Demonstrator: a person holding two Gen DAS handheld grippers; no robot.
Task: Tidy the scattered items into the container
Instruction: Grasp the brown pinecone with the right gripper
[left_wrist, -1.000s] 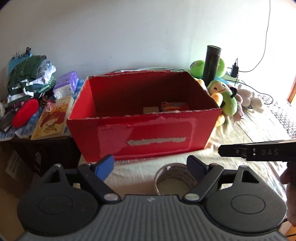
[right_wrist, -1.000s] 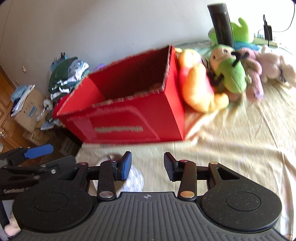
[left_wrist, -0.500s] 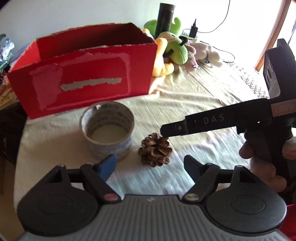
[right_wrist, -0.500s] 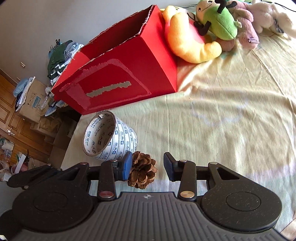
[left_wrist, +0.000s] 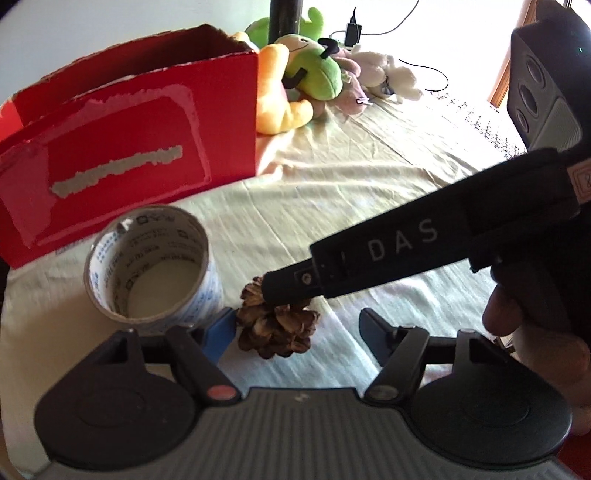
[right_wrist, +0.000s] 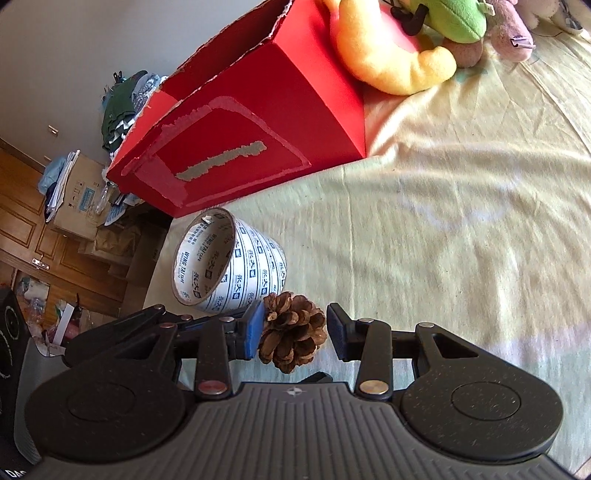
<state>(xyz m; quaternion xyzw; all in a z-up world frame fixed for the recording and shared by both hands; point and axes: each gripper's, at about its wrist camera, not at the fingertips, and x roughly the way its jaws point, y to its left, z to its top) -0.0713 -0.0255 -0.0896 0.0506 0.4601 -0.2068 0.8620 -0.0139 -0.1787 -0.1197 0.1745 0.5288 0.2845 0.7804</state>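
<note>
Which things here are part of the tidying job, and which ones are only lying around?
Part of the job:
- brown pine cone
- white printed tape roll
- red cardboard box

Only lying around:
- yellow plush toy
- green plush toy
- pile of clothes
- brown cardboard carton

Plush toys: yellow and green at 12 o'clock, pale ones behind. Black flask upright. Clothes pile at 10; cardboard cartons at 9.
</note>
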